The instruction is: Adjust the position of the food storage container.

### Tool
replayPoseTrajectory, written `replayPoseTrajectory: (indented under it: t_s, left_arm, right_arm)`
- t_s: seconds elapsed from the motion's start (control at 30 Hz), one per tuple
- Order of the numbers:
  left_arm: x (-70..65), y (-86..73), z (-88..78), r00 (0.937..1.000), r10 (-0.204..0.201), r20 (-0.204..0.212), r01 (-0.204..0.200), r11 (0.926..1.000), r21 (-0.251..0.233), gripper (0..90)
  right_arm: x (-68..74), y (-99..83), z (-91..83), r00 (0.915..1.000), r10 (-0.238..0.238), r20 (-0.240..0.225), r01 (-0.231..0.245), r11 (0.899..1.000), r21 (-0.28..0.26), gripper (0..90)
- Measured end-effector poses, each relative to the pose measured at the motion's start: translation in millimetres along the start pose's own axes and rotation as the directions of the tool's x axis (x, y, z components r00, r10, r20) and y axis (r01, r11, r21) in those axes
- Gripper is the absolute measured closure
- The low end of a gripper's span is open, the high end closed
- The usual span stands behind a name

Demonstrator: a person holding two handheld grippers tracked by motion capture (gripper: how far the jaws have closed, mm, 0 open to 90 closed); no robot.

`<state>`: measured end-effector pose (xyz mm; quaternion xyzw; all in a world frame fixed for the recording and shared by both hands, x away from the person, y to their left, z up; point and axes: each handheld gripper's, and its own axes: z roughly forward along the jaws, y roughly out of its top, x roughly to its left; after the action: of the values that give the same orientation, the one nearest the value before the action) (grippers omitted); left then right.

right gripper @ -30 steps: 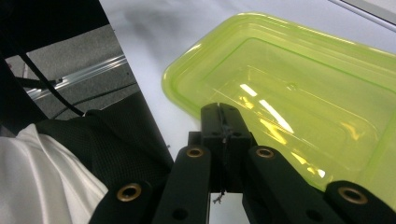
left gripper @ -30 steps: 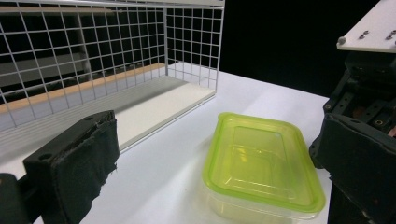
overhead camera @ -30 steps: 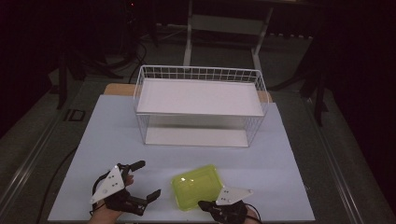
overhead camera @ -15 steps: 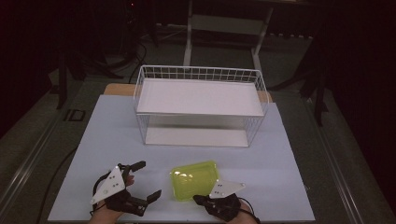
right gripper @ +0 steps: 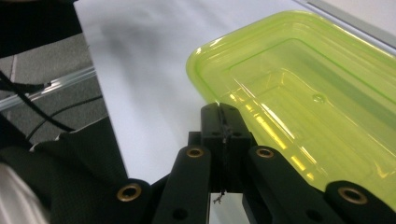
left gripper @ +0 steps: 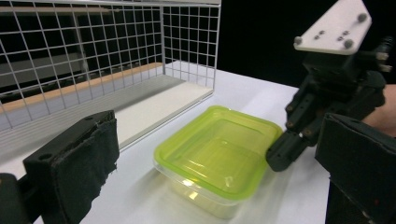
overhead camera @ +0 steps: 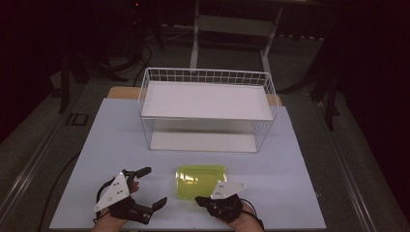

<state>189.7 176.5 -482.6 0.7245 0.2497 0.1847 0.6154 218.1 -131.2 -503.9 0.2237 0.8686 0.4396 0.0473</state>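
Observation:
A clear container with a lime-green lid point(overhead camera: 200, 181) point(left gripper: 219, 154) point(right gripper: 303, 93) lies on the white table near its front edge. My right gripper point(overhead camera: 200, 199) point(right gripper: 223, 116) is shut, jaws pressed together, and its tip touches the near rim of the lid. In the left gripper view it point(left gripper: 280, 156) meets the container's right side. My left gripper point(overhead camera: 153, 186) point(left gripper: 219, 177) stands open to the left of the container, jaws wide apart and holding nothing.
A white wire basket point(overhead camera: 205, 77) point(left gripper: 93, 56) with a flat shelf stands at the back of the table point(overhead camera: 290, 159), beyond the container. Dark floor and cables surround the table.
My right gripper has slid left and a little forward against the container. The container has turned squarer to the table and shifted slightly away. The left gripper has stayed still.

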Motion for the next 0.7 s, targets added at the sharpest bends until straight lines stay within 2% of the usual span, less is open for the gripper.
replayPoseTrajectory:
  t_s: [0.1, 0.33, 0.37, 0.5, 0.7]
  left_arm:
    - [-0.2, -0.2, 0.4, 1.0000, -0.001, 0.004, 0.001, 1.0000, 0.003, 0.1]
    - [-0.1, -0.6, 0.3, 1.0000, 0.000, 0.005, 0.000, 1.0000, 0.007, 0.1]
    - [-0.1, -0.7, 0.4, 1.0000, -0.001, 0.006, 0.001, 1.0000, 0.008, 0.1]
    - [-0.3, -0.6, 0.6, 1.0000, 0.001, 0.007, -0.001, 1.0000, 0.008, 0.1]
    - [-0.2, -1.3, 2.0, 1.0000, -0.004, 0.008, 0.004, 0.9999, 0.013, 0.1]
  right_arm:
    - [-3.0, 2.5, 2.2, 0.9999, -0.016, 0.006, 0.016, 1.000, 0.004, 89.9]
    - [-4.2, 0.0, 3.6, 0.9999, 0.008, -0.013, -0.007, 1.000, 0.009, 89.9]
    - [-4.2, -1.2, 3.1, 0.9999, 0.000, -0.013, 0.001, 1.000, 0.010, 89.9]
    - [-7.9, -6.0, -0.1, 0.9999, 0.011, -0.005, -0.011, 1.000, 0.027, 89.9]
    - [-14.1, -6.1, -6.2, 0.9998, 0.012, 0.016, -0.012, 1.000, 0.018, 89.9]
